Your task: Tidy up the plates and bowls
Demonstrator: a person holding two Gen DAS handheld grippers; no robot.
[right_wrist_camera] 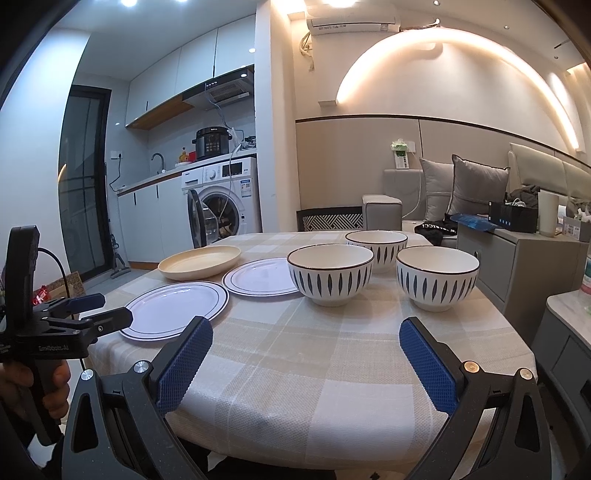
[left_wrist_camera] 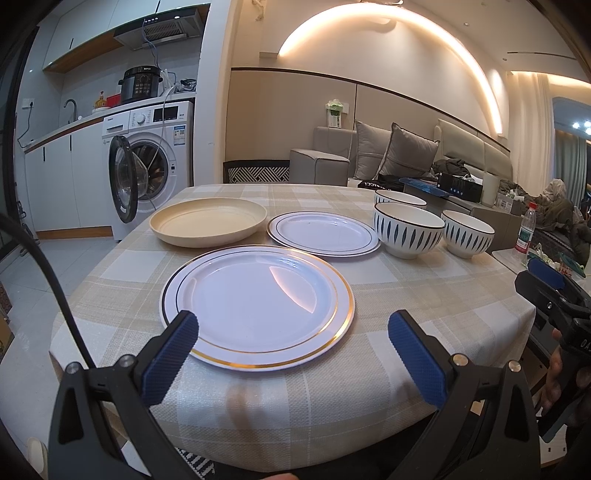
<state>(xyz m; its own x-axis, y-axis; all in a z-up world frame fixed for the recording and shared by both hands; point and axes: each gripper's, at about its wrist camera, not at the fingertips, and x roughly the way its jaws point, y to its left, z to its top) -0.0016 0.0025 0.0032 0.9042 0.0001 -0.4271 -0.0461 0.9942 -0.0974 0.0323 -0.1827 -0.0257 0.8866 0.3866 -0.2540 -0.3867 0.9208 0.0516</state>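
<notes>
My left gripper (left_wrist_camera: 291, 328) hangs with its blue pads spread wide, holding nothing, right over the near rim of the gold-rimmed plate (left_wrist_camera: 256, 308) on the checked tablecloth (left_wrist_camera: 424, 295). My right gripper (right_wrist_camera: 306, 336) is spread too and empty, low over bare cloth, with the three patterned bowls (right_wrist_camera: 330, 273) ahead and well apart.

Warm light is glowing from the arched cove strip (left_wrist_camera: 388, 33) on the wall and glaring pink off the gold-rimmed plate (left_wrist_camera: 258, 306) below it. Cooler ceiling spots (right_wrist_camera: 129, 3) are shining left of the arch. Fisheye edges are bending and darkening.
</notes>
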